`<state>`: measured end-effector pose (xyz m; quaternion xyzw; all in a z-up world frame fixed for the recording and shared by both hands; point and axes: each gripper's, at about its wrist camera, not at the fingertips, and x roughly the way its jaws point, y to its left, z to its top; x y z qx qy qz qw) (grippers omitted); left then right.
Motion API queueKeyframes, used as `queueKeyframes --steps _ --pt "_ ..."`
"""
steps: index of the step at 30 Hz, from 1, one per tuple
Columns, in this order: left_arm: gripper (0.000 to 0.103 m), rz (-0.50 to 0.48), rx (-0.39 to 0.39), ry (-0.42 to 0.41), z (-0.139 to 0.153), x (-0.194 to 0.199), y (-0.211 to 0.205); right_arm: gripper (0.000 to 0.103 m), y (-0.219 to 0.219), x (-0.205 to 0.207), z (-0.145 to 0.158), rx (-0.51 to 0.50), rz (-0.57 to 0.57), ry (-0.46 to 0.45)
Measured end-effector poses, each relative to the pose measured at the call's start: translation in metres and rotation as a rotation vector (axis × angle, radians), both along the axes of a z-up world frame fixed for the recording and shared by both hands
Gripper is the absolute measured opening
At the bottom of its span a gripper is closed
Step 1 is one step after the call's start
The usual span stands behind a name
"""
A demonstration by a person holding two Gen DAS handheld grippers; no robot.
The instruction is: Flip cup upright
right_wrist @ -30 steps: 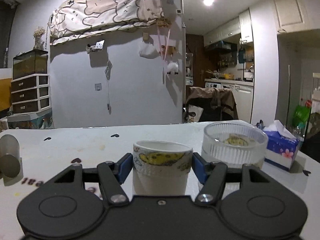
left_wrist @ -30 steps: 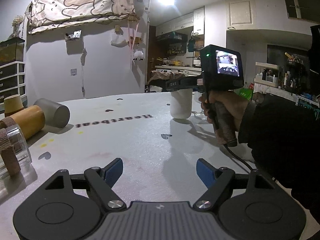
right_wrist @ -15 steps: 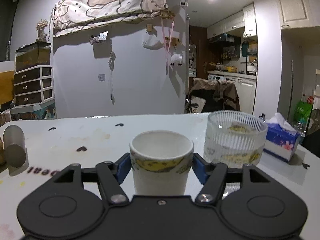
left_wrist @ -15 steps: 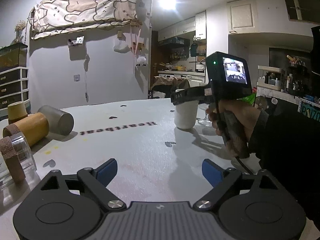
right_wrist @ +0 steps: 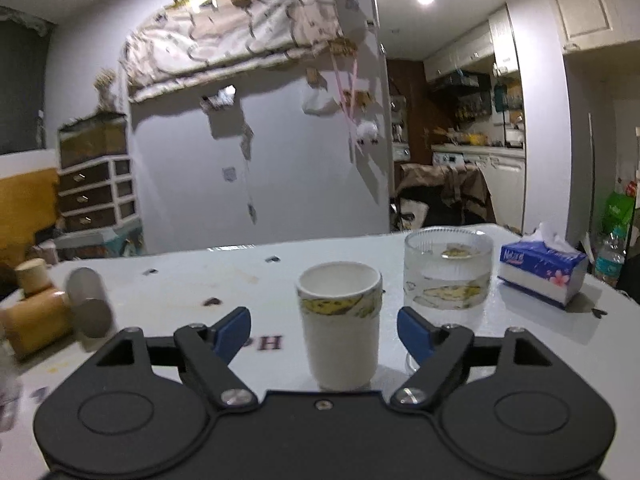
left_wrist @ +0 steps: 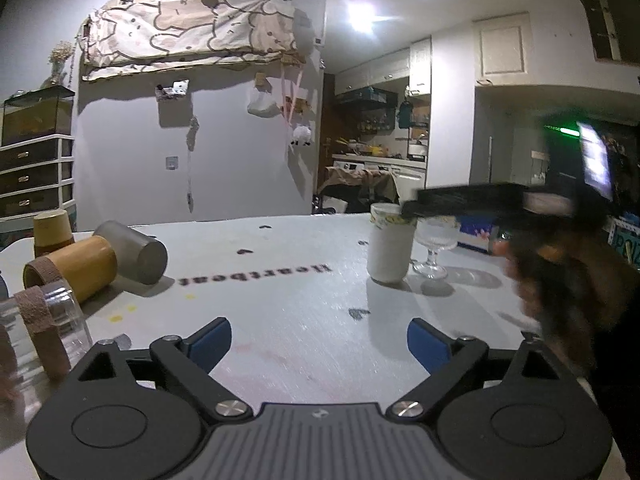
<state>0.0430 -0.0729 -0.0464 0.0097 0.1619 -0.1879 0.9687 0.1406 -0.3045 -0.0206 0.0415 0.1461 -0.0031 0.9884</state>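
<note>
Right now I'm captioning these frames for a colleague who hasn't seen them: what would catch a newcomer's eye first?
First, the white paper cup with a yellow-patterned band standing upright on the white table, between the open blue fingertips of the right claw. Just behind it stands a ribbed clear glass goblet. At the table's left edge a grey metal cup and a tan wooden cup lie on their sides.

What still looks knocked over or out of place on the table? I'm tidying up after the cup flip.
The white cup stands upright between the open right gripper fingers. At the table's left, the grey cup and the wooden cup lie on their sides.
</note>
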Motion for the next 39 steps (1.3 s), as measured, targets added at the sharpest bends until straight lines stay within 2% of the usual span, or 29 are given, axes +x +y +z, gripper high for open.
queueKeyframes --steps 7,15,20,24,39 --pt "0.099 0.042 -0.016 -0.015 0.009 0.001 0.004 0.083 0.003 -0.071 0.009 -0.013 0.012 -0.073" --pt "0.103 0.071 -0.021 -0.03 0.011 -0.002 0.008 0.088 0.003 -0.12 -0.003 -0.052 -0.018 -0.104" --pt "0.103 0.081 -0.017 -0.026 0.01 -0.003 0.009 0.099 0.002 -0.137 -0.013 -0.045 -0.023 -0.095" --pt "0.103 0.088 -0.016 -0.027 0.009 -0.005 0.008 0.103 0.005 -0.145 -0.018 -0.047 -0.021 -0.09" --pt "0.103 0.095 -0.017 -0.027 0.008 -0.008 0.009 0.103 0.004 -0.156 -0.021 -0.05 -0.037 -0.086"
